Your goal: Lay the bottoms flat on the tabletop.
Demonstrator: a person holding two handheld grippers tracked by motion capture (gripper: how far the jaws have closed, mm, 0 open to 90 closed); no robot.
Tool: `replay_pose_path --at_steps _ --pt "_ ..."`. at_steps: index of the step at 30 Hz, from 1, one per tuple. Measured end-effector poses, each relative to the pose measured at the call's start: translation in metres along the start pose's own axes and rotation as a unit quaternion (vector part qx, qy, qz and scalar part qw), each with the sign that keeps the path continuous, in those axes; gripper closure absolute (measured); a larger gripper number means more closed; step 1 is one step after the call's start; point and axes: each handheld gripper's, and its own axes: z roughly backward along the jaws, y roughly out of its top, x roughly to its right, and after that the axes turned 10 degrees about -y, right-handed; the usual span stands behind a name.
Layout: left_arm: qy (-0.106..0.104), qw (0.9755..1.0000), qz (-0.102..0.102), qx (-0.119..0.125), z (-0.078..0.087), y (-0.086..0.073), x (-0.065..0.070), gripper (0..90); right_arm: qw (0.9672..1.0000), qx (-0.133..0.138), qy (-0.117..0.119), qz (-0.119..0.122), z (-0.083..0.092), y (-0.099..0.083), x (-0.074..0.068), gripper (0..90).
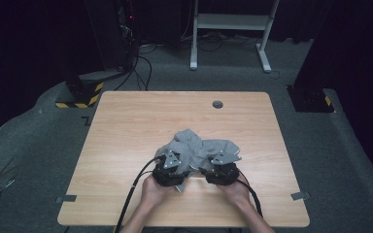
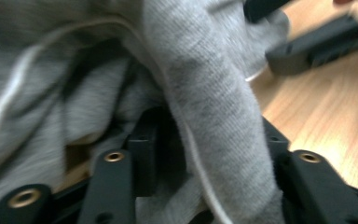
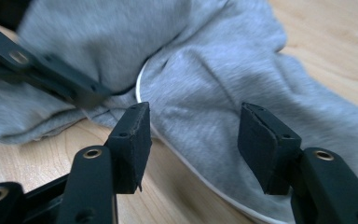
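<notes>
Grey garment (image 1: 199,148) bunched on bench (image 1: 126,126), both tools apart.
Left tool (image 2: 205,154) has a loose fold draped between its jaws, right tool (image 3: 193,140) grips nothing; either could snag extra layers.

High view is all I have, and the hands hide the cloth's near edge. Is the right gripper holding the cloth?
Observer: No. The right gripper is open, and its pads touch nothing. The cloth lies on the table between and beyond them.
Operator: And the left?
Observer: The left gripper is open too. A fold of the cloth runs between its jaws, with a dark gap beside one pad.
Operator: Anything on the cloth to aim for?
Observer: A white trim edges the cloth and passes between the right gripper's jaws.
</notes>
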Motion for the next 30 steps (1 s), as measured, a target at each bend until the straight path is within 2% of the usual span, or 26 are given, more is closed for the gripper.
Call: replay_pose_path --at_steps 2,5,6,9,13,18,20,21,22,24,27,28,29,30 --pt "0.005 1.0 0.002 0.004 0.003 0.0 0.0 51.0 1.0 -0.008 0.0 0.003 -0.004 0.0 -0.002 44.1" --pt "0.005 1.0 -0.001 0.007 0.004 -0.002 0.0 54.6 0.9998 -0.018 0.0 0.008 -0.008 -0.001 -0.003 46.9" --pt "0.007 0.9999 0.003 0.007 0.005 -0.004 0.0 62.7 0.9993 -0.028 0.0 0.024 -0.013 -0.001 -0.005 56.9" --pt "0.011 0.9999 0.006 0.006 0.005 -0.005 -0.001 73.5 0.9979 -0.04 0.004 0.05 -0.014 -0.001 -0.008 78.0" --pt "0.013 0.9998 0.013 0.006 0.01 -0.004 -0.004 80.2 0.9981 -0.037 0.014 0.048 -0.01 0.0 -0.005 82.1" --pt "0.028 0.9992 0.023 0.016 0.022 -0.006 -0.009 80.8 0.9994 -0.015 0.017 0.027 0.002 0.002 0.004 82.6" --pt "0.036 0.9982 0.044 0.023 0.028 -0.012 -0.015 80.8 0.9998 0.001 0.013 0.014 0.011 0.005 0.011 82.6" --pt "0.036 0.9982 0.044 0.023 0.028 -0.012 -0.015 80.8 0.9999 0.005 0.011 0.008 0.014 0.005 0.014 82.5" --pt "0.041 0.9975 0.054 0.021 0.032 -0.015 -0.019 80.8 0.9999 0.009 0.009 0.004 0.018 0.006 0.016 82.5" --pt "0.05 0.9971 0.055 0.016 0.036 -0.019 -0.021 80.8 0.9998 0.018 0.0 -0.001 0.026 0.007 0.023 82.5" --pt "0.056 0.9966 0.059 0.013 0.038 -0.022 -0.023 80.8 0.9997 0.02 -0.008 -0.009 0.032 0.004 0.03 82.4" --pt "0.062 0.996 0.064 0.009 0.04 -0.026 -0.026 80.8 0.9995 0.015 -0.02 -0.02 0.036 -0.002 0.04 82.3" --pt "0.062 0.996 0.064 0.009 0.04 -0.026 -0.026 80.7 0.9995 0.015 -0.02 -0.02 0.036 -0.002 0.04 82.3" --pt "0.069 0.9953 0.068 0.003 0.04 -0.029 -0.029 80.7 0.9988 0.01 -0.028 -0.04 0.039 -0.011 0.049 82.2"
